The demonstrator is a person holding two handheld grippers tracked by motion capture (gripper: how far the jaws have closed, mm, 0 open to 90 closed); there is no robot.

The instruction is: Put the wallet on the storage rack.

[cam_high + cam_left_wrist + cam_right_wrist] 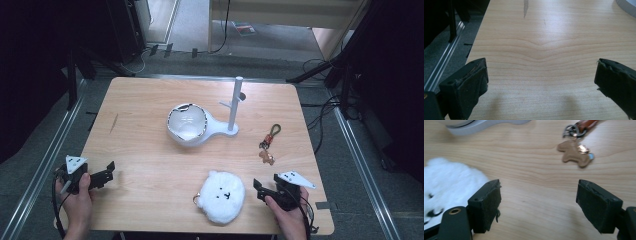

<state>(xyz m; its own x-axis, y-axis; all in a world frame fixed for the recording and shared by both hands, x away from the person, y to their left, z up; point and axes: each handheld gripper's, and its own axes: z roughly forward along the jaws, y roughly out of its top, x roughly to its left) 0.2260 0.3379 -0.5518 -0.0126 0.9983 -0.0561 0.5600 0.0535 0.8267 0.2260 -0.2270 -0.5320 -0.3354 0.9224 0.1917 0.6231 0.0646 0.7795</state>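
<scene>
A white plush pouch with a small face (222, 196) lies near the table's front edge, and its fur (449, 177) reaches past the left jaw in the right gripper view. A keychain with a brown strap and a tan animal-shaped charm (267, 146) (574, 151) lies on the right of the table. My right gripper (258, 190) (537, 197) is open just right of the plush, with bare wood between its jaws. Over the front left corner, my left gripper (109, 171) (541, 75) is open with nothing between its jaws.
A white dish with an upright pegged post (234, 102) stands at mid-table; its base (474, 126) (627, 6) edges into both gripper views. The wooden table (150, 105) has a metal rail (441, 67) and grey floor beyond its left edge.
</scene>
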